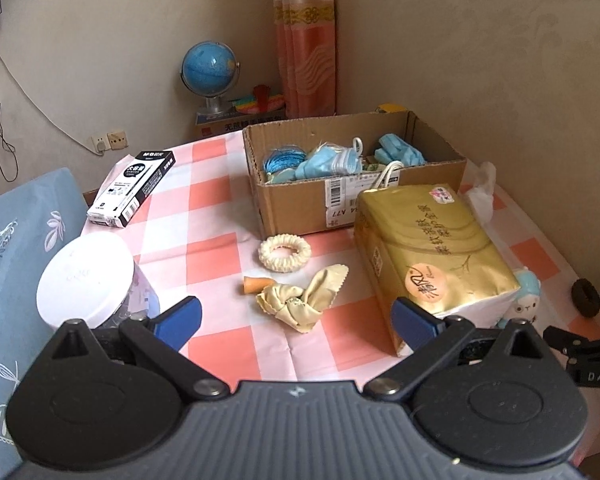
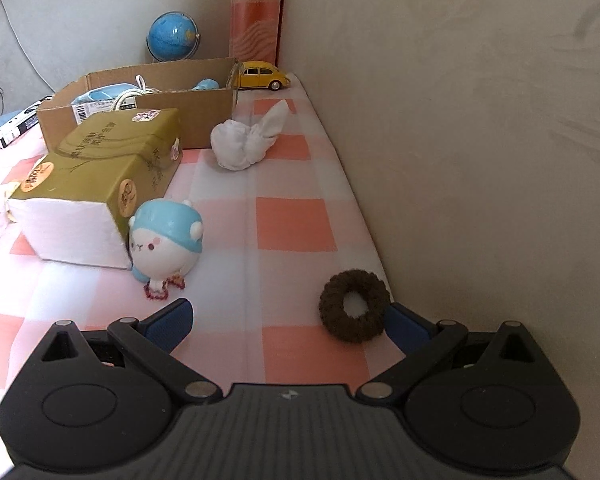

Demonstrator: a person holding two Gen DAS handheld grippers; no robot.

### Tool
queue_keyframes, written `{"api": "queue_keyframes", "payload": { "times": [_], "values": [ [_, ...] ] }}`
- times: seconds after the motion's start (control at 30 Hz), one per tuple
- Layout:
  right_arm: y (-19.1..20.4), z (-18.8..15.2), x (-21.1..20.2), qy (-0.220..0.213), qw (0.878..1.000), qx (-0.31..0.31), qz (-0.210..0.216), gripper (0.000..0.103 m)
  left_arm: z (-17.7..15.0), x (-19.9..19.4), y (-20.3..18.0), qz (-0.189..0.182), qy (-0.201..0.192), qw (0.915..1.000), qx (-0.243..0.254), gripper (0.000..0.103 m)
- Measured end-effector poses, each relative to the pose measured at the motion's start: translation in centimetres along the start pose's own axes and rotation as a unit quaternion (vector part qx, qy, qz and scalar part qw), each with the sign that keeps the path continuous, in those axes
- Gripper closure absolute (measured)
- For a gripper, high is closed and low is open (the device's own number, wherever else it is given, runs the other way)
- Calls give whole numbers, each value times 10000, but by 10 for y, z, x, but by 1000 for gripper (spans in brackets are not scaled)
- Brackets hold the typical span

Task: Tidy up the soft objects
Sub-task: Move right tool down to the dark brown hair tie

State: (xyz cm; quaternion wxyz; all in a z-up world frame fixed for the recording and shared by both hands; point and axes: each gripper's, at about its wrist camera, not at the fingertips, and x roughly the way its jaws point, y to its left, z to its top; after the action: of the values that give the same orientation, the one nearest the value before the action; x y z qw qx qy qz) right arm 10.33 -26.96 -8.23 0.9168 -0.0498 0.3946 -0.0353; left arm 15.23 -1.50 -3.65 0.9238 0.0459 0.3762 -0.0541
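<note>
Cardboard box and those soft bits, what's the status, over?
Both hand-held grippers open, left, right, holding nothing. Cardboard box partly filled. Brown scrunchie by right fingers, cream scrunchie still out. Tissue pack crowds the box.

A smooth checked tablecloth [image 1: 216, 216] carries a matt corrugated cardboard box [image 1: 296, 204], a glossy gold plastic-wrapped tissue pack [image 1: 432, 248] and a knotted cream cloth [image 1: 300, 300] – soft, pinked edges. Near the right edge, a fuzzy brown scrunchie [image 2: 354, 306] – beside it a glossy squishy toy [image 2: 166, 240].

We see our left claw [image 1: 296, 320] spread wide above a knotted cream cloth [image 1: 300, 300] on the pink-checked tabletop [image 1: 216, 216], near a cream scrunchie [image 1: 285, 253].
</note>
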Motion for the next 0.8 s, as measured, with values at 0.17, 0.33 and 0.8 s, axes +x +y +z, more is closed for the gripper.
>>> {"api": "queue_keyframes", "payload": {
  "times": [0.17,0.33,0.8],
  "values": [
    [5,8,10,76,9996,-50,269,0,0,7,4,34,84,10000,-30,2],
    [20,9,6,-3,9976,-359,599,0,-1,15,7,15,167,9998,-101,2],
    [6,20,21,-102,9980,-379,495,2,-5,28,9,-98,381,9990,-188,2]
  ]
}}
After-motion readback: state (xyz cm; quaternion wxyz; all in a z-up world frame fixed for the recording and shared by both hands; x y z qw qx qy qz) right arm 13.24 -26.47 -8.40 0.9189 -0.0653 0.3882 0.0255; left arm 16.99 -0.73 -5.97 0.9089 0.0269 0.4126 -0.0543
